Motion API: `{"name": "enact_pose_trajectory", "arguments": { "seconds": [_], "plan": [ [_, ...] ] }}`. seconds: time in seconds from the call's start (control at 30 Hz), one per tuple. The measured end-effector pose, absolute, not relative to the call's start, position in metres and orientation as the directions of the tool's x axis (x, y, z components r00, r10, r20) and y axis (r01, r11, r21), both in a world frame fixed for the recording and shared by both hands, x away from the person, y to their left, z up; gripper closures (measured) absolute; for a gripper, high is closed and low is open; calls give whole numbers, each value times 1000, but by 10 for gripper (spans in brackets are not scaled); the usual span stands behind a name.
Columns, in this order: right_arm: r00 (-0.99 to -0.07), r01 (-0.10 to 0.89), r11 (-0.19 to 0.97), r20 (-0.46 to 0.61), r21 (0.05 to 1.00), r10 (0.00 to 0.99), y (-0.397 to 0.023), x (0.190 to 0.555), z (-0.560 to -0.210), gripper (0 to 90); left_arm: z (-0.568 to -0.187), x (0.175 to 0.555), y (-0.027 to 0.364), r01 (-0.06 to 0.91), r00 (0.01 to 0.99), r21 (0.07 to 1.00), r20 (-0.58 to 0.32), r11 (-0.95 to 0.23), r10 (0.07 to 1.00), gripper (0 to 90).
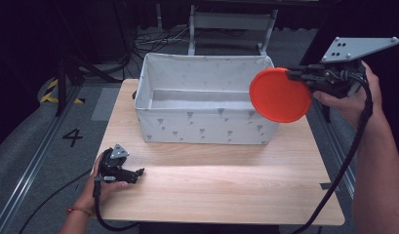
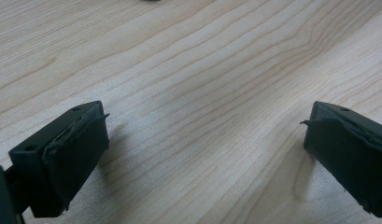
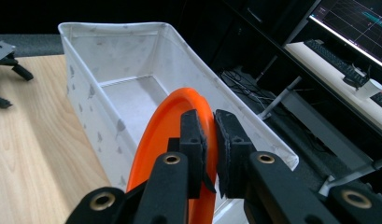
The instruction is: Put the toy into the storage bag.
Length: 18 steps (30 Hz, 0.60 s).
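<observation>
The table (image 1: pixel 226 190) is pale wood with a smooth matt grain. The bin (image 1: pixel 207 129) looks like soft printed cloth (slightly creased). The orange plate (image 1: pixel 280 95) seems smooth plastic.

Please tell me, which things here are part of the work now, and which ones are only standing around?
In use:
- orange plate, gripped at its rim by the right gripper
- white fabric bin, beside the plate

Only around:
- left gripper, open, low over the table
- keyboard and monitor off the table
</observation>
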State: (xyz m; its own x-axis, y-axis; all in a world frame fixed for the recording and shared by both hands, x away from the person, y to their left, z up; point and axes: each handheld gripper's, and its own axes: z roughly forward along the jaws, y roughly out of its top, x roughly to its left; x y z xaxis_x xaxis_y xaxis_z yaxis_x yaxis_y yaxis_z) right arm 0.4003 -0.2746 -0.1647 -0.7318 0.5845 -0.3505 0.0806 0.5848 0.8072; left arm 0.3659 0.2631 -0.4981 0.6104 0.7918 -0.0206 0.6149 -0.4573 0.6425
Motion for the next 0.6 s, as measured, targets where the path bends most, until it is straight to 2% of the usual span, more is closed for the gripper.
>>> {"name": "enact_pose_trajectory", "arguments": {
  "seconds": [0.6],
  "plan": [
    [-737,102,584,-333,805,589,-257,456,-175,827,-498,366,263,613,611,644,-20,-457,791,2]
  ]
}}
